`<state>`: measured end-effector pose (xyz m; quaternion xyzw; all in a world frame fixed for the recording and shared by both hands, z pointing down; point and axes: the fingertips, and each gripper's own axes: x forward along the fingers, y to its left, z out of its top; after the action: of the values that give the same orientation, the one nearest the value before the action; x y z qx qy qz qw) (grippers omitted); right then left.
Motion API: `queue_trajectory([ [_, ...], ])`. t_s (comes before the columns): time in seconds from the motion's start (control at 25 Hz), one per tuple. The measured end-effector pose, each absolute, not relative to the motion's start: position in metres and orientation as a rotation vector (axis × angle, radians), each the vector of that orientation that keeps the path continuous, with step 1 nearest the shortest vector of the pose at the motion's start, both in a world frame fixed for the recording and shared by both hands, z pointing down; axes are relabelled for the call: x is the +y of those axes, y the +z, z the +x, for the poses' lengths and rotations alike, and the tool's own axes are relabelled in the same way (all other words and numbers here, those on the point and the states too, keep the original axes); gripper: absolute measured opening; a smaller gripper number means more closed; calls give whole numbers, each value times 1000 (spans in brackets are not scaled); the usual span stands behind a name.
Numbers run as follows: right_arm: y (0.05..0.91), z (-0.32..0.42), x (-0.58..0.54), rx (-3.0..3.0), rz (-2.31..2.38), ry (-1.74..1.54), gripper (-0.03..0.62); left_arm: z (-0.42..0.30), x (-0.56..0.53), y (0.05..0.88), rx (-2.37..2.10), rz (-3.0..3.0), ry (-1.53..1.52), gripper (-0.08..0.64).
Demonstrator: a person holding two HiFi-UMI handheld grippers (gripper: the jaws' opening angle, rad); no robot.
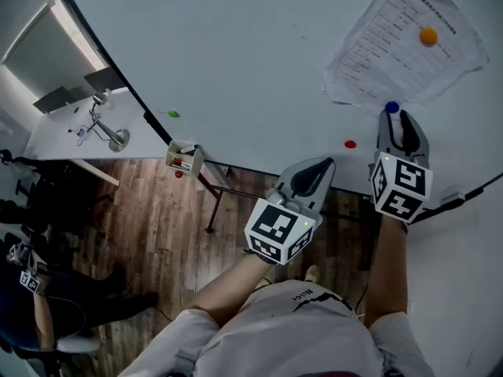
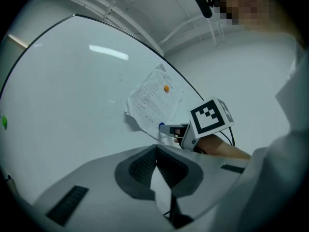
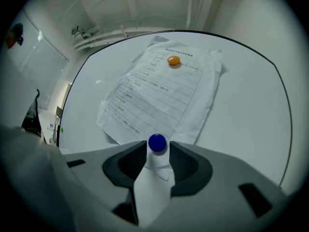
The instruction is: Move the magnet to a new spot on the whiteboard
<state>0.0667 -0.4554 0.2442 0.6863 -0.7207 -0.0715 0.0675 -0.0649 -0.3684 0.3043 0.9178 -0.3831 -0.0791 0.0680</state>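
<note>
My left tool (image 2: 155,149) is pinched together with nothing in it, hanging back a bit from the whiteboard (image 1: 236,61). The right tool (image 1: 397,118) is spread wide right up at the board. The blue magnet (image 3: 157,142) sits between its tips, on the near edge of a paper sheet (image 3: 159,91). Further up that sheet there's an orange magnet (image 3: 174,60).

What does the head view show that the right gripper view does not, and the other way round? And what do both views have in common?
Only the head view shows the left gripper, the red magnet and the wooden floor. Only the right gripper view shows the ceiling and how the right gripper stands with its jaws apart and the blue magnet between their tips. Both show the whiteboard, the printed sheet and the orange magnet.
</note>
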Motion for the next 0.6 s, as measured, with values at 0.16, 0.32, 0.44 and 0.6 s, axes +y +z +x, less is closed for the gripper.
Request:
queue_trajectory([
  [0.16,247,66,-446,-2207,2067,-194,138,-71,-364,307,-1166,2759,-230,11],
  [0.32,250,52,-432,-2332,2024,-169,138,-85,-358,310,-1209,2737,-225,11],
  [0.44,259,38,-422,-2459,1949,-97,129,-96,-354,313,-1242,2716,-220,11],
  [0.6,273,23,-409,-2556,1877,-13,105,-106,-345,316,-1269,2703,-213,11],
])
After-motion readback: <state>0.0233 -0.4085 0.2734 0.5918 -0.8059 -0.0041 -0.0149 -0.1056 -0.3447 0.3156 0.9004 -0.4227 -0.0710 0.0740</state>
